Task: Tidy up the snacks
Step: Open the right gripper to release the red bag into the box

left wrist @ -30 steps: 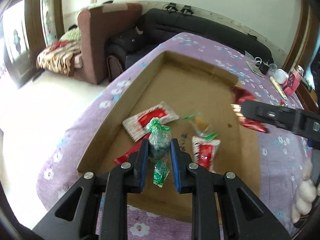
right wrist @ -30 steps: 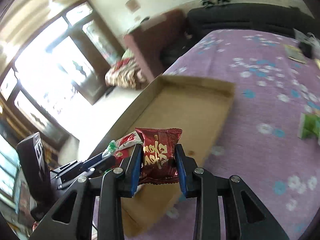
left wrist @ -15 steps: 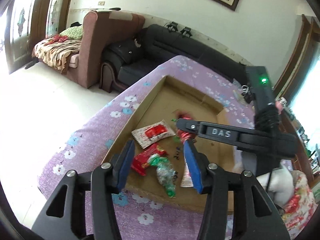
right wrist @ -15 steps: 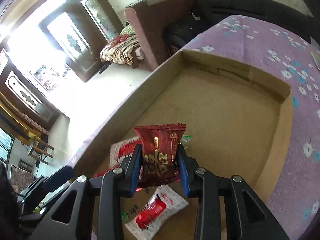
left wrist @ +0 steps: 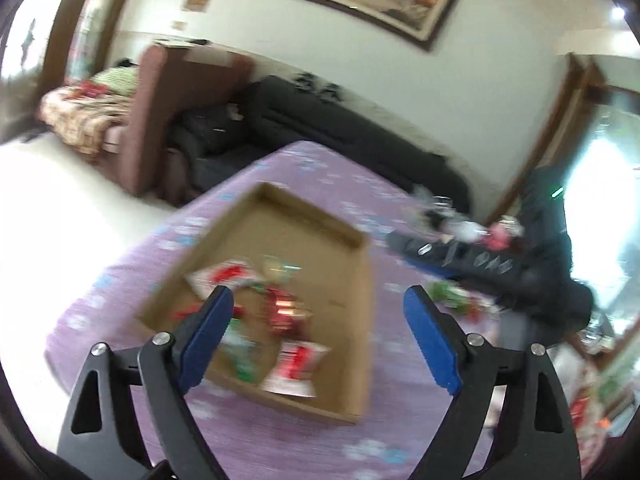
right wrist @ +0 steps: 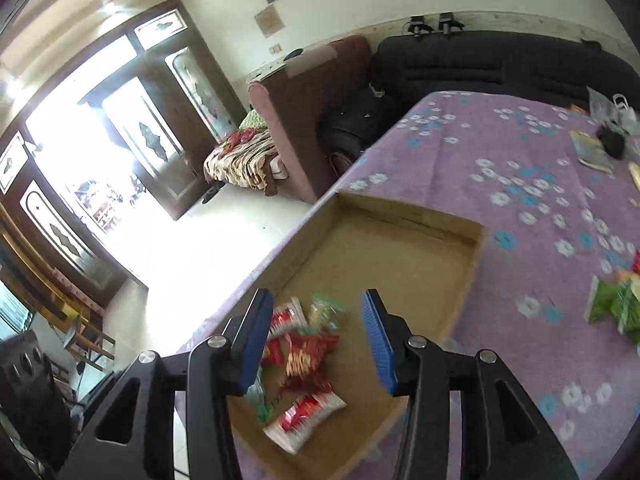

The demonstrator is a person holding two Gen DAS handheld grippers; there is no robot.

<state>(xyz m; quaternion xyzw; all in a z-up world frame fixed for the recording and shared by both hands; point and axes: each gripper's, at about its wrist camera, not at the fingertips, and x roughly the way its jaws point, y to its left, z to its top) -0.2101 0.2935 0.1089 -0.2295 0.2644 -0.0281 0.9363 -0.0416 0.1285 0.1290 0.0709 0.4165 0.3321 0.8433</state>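
A shallow cardboard box [left wrist: 362,300] [right wrist: 468,264] lies on the purple flowered tablecloth [right wrist: 520,168]. Several snack packets lie in its near end, among them a dark red packet [right wrist: 306,360] [left wrist: 282,314], a white and red packet [right wrist: 306,418] [left wrist: 296,366] and a green-wrapped candy [left wrist: 240,354]. My left gripper [left wrist: 318,334] is open and empty, above the box's near end. My right gripper [right wrist: 316,338] is open and empty, just above the dark red packet. The right gripper's body also shows in the left wrist view [left wrist: 460,258], to the right of the box.
Green snack packets [right wrist: 612,306] lie on the cloth right of the box. A booklet [right wrist: 590,150] and small items sit at the table's far right. A black sofa [right wrist: 480,60] and a brown armchair [right wrist: 312,92] stand beyond the table.
My right gripper opened and let go of the dark red packet, which now lies in the box. My left gripper opened wider and drew back and up from the box.
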